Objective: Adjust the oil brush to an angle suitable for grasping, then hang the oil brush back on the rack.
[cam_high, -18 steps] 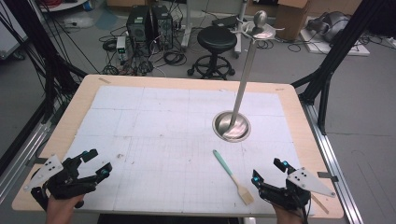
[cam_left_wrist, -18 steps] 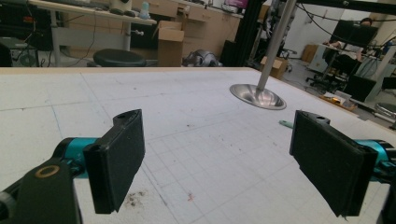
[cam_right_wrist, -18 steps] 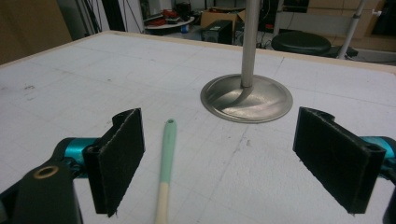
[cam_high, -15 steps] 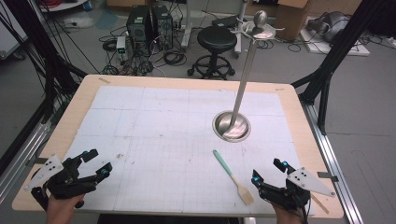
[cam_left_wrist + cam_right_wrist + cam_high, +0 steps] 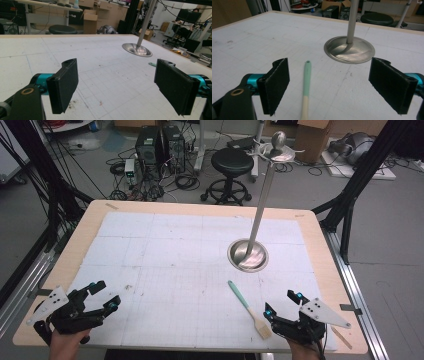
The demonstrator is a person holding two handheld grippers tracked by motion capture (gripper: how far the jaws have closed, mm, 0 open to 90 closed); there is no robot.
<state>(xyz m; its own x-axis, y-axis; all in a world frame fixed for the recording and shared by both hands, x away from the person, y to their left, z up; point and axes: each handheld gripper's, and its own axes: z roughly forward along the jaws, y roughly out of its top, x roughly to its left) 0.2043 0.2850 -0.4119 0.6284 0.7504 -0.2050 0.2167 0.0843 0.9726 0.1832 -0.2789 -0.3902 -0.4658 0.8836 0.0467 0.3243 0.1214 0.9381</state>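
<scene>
Green-handled wooden brush (image 5: 248, 309) lies flat on the white table (image 5: 165, 265), pointing away toward the silver stand. The right gripper (image 5: 282, 312), jaws wide apart, sits just beside it, much nearer than the left gripper (image 5: 102, 295), also wide.

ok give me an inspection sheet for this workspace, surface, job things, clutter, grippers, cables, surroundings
surface: wooden table covered by a white gridded mat with dark specks and scuffs.
job's things: teal-handled brush lies flat near the right gripper, bristle end toward the person; metal stand with a round base and tall pole stands upright behind it, apart from the brush.
clutter: nothing seen on the mat beyond those two.
grippers: left gripper open, holding nothing, at the near left corner; right gripper open, holding nothing, beside the brush's bristle end.
cables: many loose cables on the floor beyond the table.
surroundings: black stool, computer towers, cardboard box.
</scene>
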